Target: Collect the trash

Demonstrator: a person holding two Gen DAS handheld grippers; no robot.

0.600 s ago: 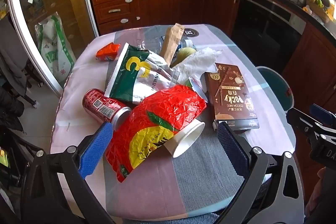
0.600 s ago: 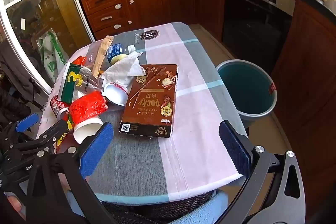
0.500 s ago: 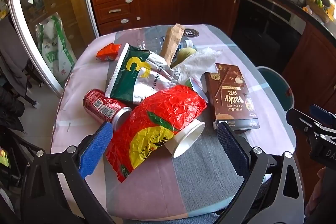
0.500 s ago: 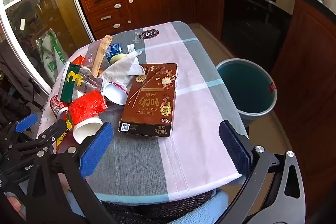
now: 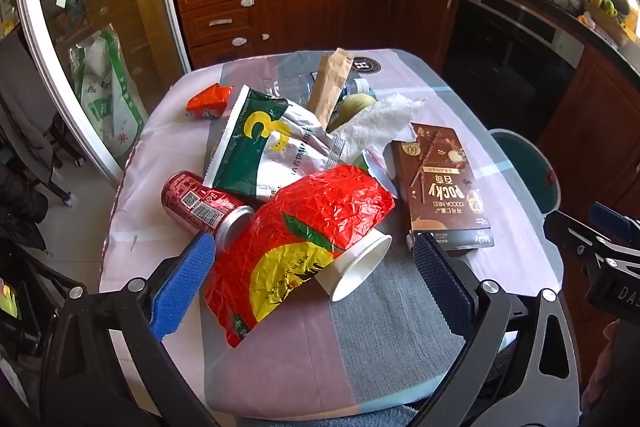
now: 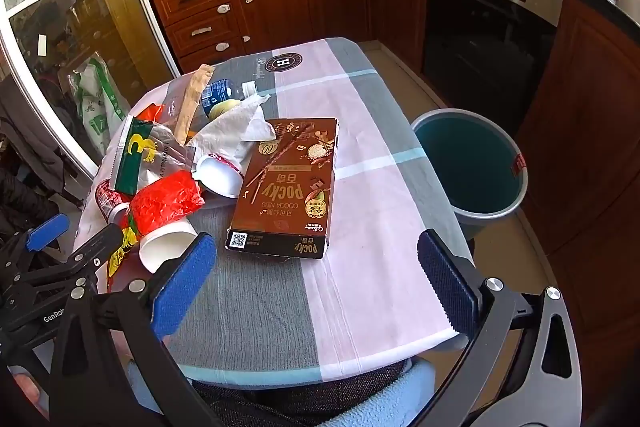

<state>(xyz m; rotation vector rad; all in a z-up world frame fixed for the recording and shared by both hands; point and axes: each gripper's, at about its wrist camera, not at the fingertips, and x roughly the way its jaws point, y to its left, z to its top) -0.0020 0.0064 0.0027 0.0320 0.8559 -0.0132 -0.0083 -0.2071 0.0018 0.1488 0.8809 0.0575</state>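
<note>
Our left tool [image 5: 310, 279] spread wide and empty over red wrapper [image 5: 308, 227], right tool [image 6: 316, 283] likewise gaping, near table [image 6: 360, 287] edge, Pocky box [image 6: 288, 187] ahead

Trash pile [image 5: 296, 163] lies on the table [image 6: 360, 227]'s left; bin [image 6: 472, 167] stands right of it.

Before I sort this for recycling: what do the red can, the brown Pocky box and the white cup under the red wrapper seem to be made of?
The red can looks like thin metal, likely aluminium: its bare rim is silvery and glossy. The Pocky box looks like printed cardboard with a light sheen, folded to sharp flat edges. The white cup appears to be matte paper, though thin plastic is possible.
</note>
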